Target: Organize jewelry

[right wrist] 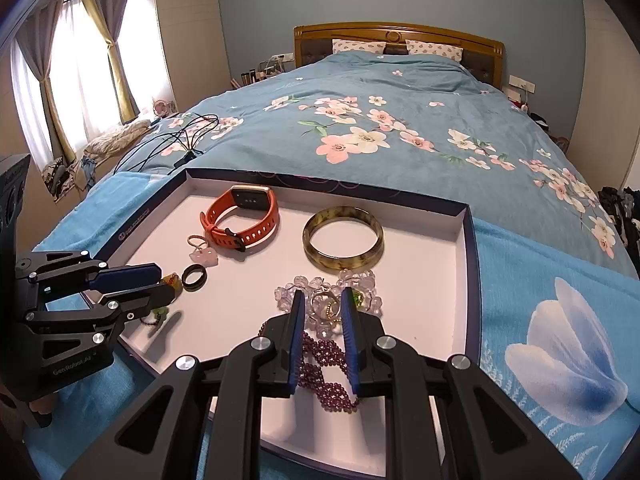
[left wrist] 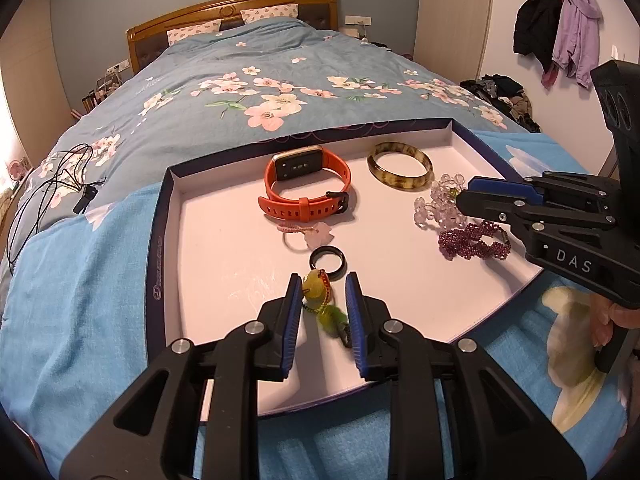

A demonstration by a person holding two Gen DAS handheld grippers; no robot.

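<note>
Hovering both grippers over white shallow box lid point(left wrist: 460, 288). Left gripper point(left wrist: 323, 292) slightly parted around green-yellow bead charm point(left wrist: 316, 290) at six o'clock; grip unclear. Right gripper point(right wrist: 323, 304) likewise over clear crystal bead bracelet point(right wrist: 292, 292), three o'clock. Light, floppy, slippery; I'd pinch the strand.

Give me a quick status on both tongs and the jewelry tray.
Left tongs straddle green charm; grip unclear. Right tongs over clear bead bracelet, grip unclear. Watch, bangle untouched in tray. Nothing blocking.

Daylight is glowing through the curtained window point(right wrist: 80, 68) at left; a wooden headboard point(right wrist: 400, 36) is standing against the far blue wall point(right wrist: 260, 8), coats point(left wrist: 560, 28) hanging right.
</note>
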